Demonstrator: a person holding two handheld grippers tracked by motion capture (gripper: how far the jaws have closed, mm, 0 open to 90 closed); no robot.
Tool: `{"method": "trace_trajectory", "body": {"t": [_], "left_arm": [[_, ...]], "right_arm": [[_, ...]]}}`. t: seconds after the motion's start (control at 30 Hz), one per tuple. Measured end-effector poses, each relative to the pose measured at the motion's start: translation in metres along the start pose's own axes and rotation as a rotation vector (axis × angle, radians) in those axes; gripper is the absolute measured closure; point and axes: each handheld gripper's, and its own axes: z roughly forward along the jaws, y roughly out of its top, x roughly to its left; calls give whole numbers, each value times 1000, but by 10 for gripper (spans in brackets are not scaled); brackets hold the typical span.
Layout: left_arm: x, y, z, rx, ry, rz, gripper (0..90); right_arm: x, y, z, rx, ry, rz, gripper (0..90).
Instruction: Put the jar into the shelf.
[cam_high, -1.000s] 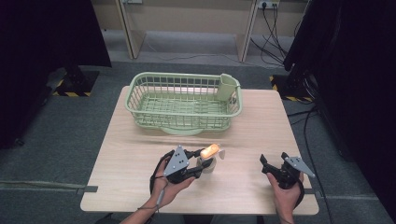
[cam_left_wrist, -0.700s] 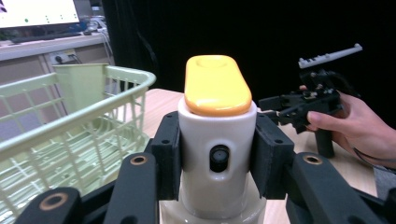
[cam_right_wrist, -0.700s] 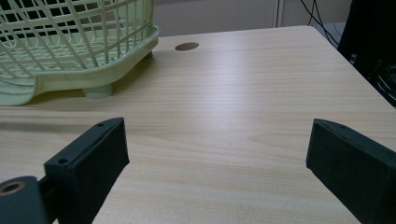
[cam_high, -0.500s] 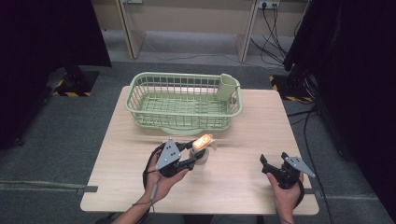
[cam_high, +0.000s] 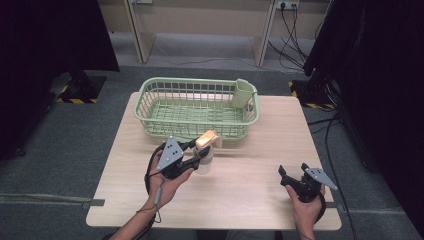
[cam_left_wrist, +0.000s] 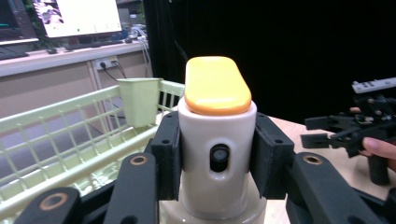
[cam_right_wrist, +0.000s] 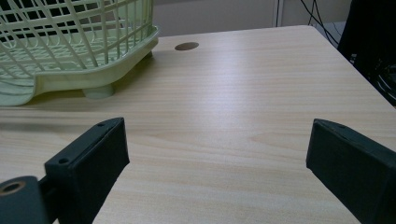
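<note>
Left of centre in the high view, the left gripper (cam_high: 198, 156) is clamped on a white ceramic bottle with an orange oval cap (cam_high: 206, 152), its jaws pressing both sides of the neck, just in front of the pale green plastic dish basket (cam_high: 150, 117) above it. At lower right, the right gripper (cam_high: 290, 176) rests over the light wooden table (cam_high: 250, 170), jaws spread wide, holding nothing.

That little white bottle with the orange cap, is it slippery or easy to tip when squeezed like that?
Probably somewhat slippery: the white bottle looks glossy and smooth. It seems stiff, since the left gripper clamps its narrow neck without visible denting. Its body widens below the orange cap, so set down upright it would likely stand steadily rather than tip.
</note>
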Motion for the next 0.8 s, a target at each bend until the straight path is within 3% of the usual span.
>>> {"method": "trace_trajectory", "body": {"t": [0.8], "left_arm": [[47, 24, -10, -16, 184, -21, 588]], "right_arm": [[0, 0, 0, -1, -1, 1, 60]]}}
